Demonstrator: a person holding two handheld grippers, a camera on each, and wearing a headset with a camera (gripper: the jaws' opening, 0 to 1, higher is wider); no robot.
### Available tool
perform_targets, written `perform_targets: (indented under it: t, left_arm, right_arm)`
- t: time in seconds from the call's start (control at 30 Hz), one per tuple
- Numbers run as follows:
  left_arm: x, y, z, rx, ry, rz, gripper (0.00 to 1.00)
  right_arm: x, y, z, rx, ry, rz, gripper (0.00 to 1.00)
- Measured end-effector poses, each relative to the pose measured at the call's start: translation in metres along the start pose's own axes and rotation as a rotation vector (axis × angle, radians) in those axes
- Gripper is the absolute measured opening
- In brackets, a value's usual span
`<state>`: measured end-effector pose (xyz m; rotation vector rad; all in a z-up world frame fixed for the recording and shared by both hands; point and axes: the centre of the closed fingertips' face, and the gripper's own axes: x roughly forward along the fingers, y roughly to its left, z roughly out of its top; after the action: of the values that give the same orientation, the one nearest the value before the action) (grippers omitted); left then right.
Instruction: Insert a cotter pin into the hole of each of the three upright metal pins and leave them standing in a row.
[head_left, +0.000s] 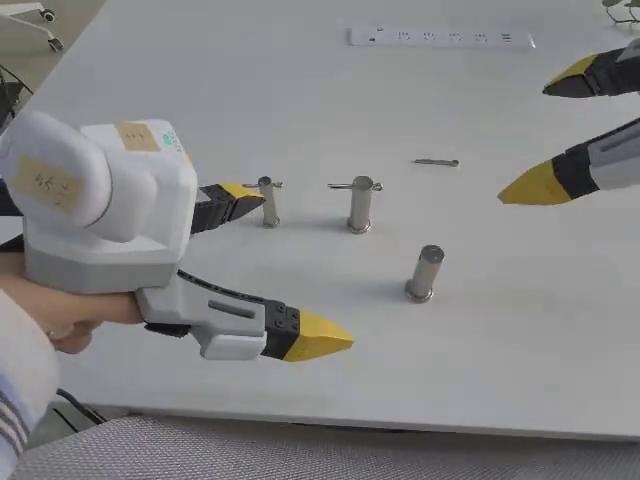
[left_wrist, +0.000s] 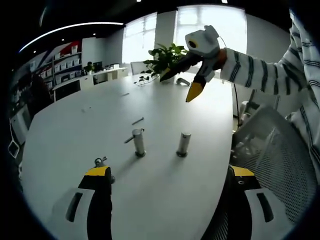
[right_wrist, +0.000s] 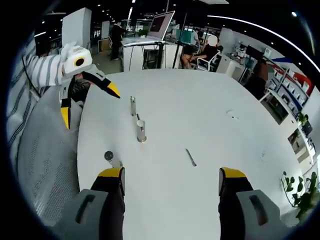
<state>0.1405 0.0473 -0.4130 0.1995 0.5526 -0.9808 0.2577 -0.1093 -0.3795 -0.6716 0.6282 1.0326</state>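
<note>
1. One broad white table (head_left: 300, 80), smooth and matte, carries everything.
2. Two handheld grippers, with white-and-grey bodies and black jaws tipped in yellow. The left gripper (head_left: 305, 265) sits left of the middle steel pin (head_left: 360, 205). Its jaws are wide apart and grip nothing, and one tip is just beside the left steel pin (head_left: 268, 200). There are two tan stickers on its body, the writing too blurred to read.
3. The right gripper (head_left: 522, 143) hangs well right of the middle steel pin, jaws spread and empty.
4. One long white power strip (head_left: 440, 38) lies far beyond the middle steel pin.
5. Three short steel cylinders with flared bases, all upright. The bare steel pin (head_left: 427, 272) stands right of the middle one and nearer the person, out of line.
6. Three thin wire cotter pins. The left cotter pin (head_left: 250, 185) goes through the left steel pin. The middle cotter pin (head_left: 340, 186) goes through the middle one. The loose cotter pin (head_left: 437, 162) lies flat, beyond and to the right.
</note>
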Motion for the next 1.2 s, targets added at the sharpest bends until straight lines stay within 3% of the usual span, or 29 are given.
perform_targets:
  t: [0.2, 0.4, 0.5, 0.63, 0.73, 0.93, 1.2]
  left_arm:
    - [-0.003, -0.001, -0.003, -0.01, 0.006, 0.005, 0.96]
    - [-0.005, -0.003, -0.009, -0.042, 0.003, 0.009, 0.96]
    - [-0.005, -0.004, -0.013, -0.056, 0.006, 0.008, 0.96]
    - [-0.005, -0.005, -0.012, -0.1, -0.023, -0.002, 0.95]
    - [-0.005, -0.005, -0.014, -0.105, -0.016, 0.002, 0.95]
    - [-0.006, -0.004, -0.018, -0.118, -0.015, 0.0, 0.94]
    - [-0.005, -0.003, -0.021, -0.152, -0.019, -0.001, 0.92]
  right_arm:
    - [0.013, -0.005, 0.004, -0.111, 0.065, 0.077, 0.59]
    - [0.03, -0.014, 0.011, -0.124, 0.062, 0.12, 0.36]
    - [0.043, -0.017, 0.002, -0.175, 0.124, 0.15, 0.26]
    - [0.061, -0.018, -0.006, -0.195, 0.162, 0.186, 0.25]
    - [0.073, -0.02, -0.013, -0.197, 0.197, 0.207, 0.24]
    - [0.089, -0.028, -0.019, -0.213, 0.241, 0.201, 0.11]
    - [0.105, -0.035, -0.03, -0.18, 0.298, 0.225, 0.09]
